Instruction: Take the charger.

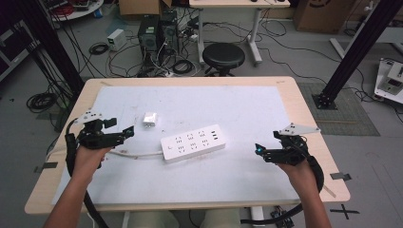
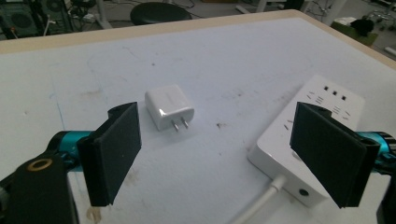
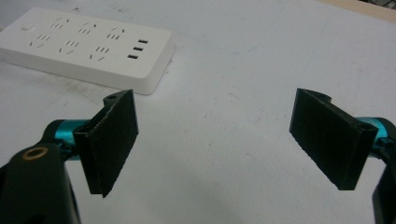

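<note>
since the small white plastic charger plug (image 2: 169, 108) lies prongs-up toward the table's near left edge, the left gripper (image 1: 121, 133), jaws released, should straddle its flat sides; the right gripper (image 1: 260, 150), also released, can steady the white rectangular power strip (image 1: 192, 142).

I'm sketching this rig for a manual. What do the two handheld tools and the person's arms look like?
Both are black. The left tool and right tool each carry a grey three-cornered plate on top and trail a thick black cable. In the gripper views, each has two flat black rectangular pads on teal-blue metal mounts, plus a brass-ringed hole at lower left. The forearms are bare, with no sleeves visible.
</note>
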`<state>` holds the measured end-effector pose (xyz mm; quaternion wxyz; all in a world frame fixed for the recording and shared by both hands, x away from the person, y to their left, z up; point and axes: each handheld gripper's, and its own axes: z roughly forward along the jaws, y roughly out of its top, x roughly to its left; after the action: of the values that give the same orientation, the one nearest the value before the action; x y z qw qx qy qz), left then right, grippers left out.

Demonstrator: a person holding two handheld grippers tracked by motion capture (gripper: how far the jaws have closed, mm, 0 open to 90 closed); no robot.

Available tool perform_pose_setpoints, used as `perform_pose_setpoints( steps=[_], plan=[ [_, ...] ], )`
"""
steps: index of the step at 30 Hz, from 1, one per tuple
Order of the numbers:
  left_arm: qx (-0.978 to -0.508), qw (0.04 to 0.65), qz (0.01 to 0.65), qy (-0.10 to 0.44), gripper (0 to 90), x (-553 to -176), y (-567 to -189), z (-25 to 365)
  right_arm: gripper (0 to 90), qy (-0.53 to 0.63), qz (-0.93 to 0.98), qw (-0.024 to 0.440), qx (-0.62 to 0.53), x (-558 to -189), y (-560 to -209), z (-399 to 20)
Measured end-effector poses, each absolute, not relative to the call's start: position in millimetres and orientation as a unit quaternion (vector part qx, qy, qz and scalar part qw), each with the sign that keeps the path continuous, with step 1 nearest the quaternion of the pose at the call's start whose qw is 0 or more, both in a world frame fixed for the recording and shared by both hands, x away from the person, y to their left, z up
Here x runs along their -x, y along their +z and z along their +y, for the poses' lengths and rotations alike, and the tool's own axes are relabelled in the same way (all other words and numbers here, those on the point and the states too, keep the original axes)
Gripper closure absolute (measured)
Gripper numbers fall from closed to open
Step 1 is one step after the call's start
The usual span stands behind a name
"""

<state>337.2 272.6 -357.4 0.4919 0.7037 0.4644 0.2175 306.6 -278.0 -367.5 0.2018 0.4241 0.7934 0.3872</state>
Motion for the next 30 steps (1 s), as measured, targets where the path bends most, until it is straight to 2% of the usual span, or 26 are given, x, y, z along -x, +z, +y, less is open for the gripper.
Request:
perform_pose_setpoints(
  steps=[5,14,30],
  plan=[
    [-0.696,0.476,0.486,0.228,16.5,-354,-348,265,15.7,0.385,0.795,0.200,-0.425,-308,-368,-278],
    [-0.695,0.473,0.489,0.235,16.5,-382,-339,250,15.7,0.382,0.797,0.199,-0.423,-314,-367,-276],
    [-0.703,0.409,0.533,0.232,16.5,-433,-369,221,15.7,0.380,0.798,0.193,-0.426,-320,-370,-273]
  ],
)
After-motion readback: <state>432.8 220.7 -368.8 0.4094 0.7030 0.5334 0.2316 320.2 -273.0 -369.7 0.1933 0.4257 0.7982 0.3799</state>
